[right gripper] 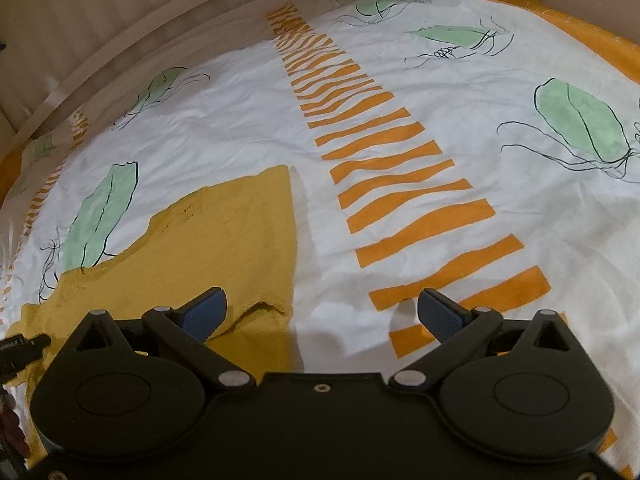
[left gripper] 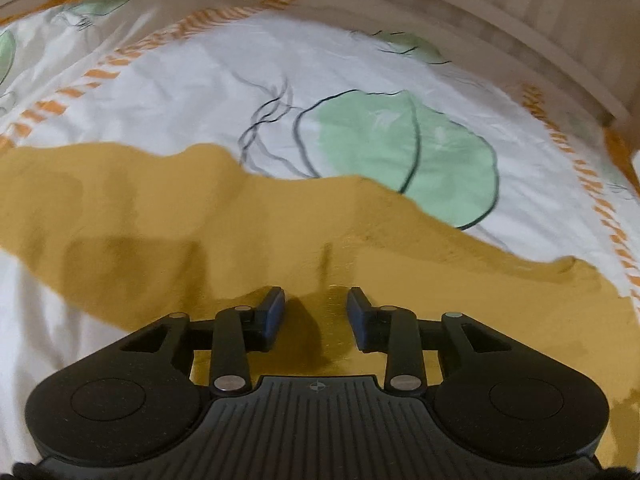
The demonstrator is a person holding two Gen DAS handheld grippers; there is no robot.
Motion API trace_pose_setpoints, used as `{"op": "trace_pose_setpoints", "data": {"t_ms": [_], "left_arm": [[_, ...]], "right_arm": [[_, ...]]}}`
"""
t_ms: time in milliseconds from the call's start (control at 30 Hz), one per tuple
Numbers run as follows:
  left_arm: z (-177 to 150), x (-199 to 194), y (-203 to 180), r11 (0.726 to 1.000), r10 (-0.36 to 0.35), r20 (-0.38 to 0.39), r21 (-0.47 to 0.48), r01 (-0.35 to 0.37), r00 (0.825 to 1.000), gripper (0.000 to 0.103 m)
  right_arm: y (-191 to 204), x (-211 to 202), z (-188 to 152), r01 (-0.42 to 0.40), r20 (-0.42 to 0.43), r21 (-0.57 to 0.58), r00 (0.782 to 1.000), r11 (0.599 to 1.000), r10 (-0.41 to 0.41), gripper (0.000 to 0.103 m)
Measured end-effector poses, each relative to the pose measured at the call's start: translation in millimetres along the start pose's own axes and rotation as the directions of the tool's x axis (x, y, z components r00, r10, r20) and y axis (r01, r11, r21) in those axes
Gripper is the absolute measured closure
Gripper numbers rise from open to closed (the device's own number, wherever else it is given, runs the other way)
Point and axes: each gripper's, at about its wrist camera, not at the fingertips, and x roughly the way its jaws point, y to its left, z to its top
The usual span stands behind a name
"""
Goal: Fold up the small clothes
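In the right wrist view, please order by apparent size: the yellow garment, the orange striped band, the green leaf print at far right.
1. orange striped band
2. yellow garment, close to the band, ranking unsure
3. green leaf print

You get warm, dimmish indoor light, source overhead and behind. Left wrist view: motion blur smears bedsheet (left gripper: 224, 80) print, leaf outlines doubled; yellow garment (left gripper: 200, 220) soft, edge fuzzy. Left gripper (left gripper: 316, 316) throws dark shadow onto cloth between and just beyond fingers. Right wrist view sharper: orange stripes crisp near centre, softening far. Right gripper (right gripper: 322, 312) casts faint grey shadow on sheet. Fisheye bends bed edge into arc; corners vignetted black. No glare.
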Motion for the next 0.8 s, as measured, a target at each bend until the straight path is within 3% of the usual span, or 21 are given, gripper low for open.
{"op": "trace_pose_setpoints", "data": {"t_ms": [233, 333, 500, 600, 800], "left_arm": [[-4, -10, 9, 0.997, -0.018, 0.019, 0.078, 0.017, 1.000, 0.069], [-6, -20, 15, 0.997, 0.011, 0.056, 0.079, -0.015, 0.998, 0.060], [-1, -33, 43, 0.999, -0.006, 0.066, 0.047, 0.003, 0.998, 0.046], [6, -40, 67, 1.000, -0.018, 0.066, 0.016, 0.017, 0.998, 0.045], [23, -61, 125, 0.997, 0.040, 0.093, -0.070, -0.033, 0.995, 0.038]], "right_arm": [[4, 1, -2, -0.039, -0.006, 0.007, 0.999, 0.999, 0.039, 0.001], [8, -2, -2, -0.086, 0.011, 0.005, 0.996, 0.996, 0.086, 0.001], [21, -8, -5, -0.160, 0.057, -0.020, 0.985, 0.987, 0.161, 0.001], [33, -14, -8, -0.214, 0.090, -0.049, 0.972, 0.976, 0.217, 0.000], [55, -20, -18, -0.343, 0.145, -0.082, 0.925, 0.936, 0.352, 0.000]]}}
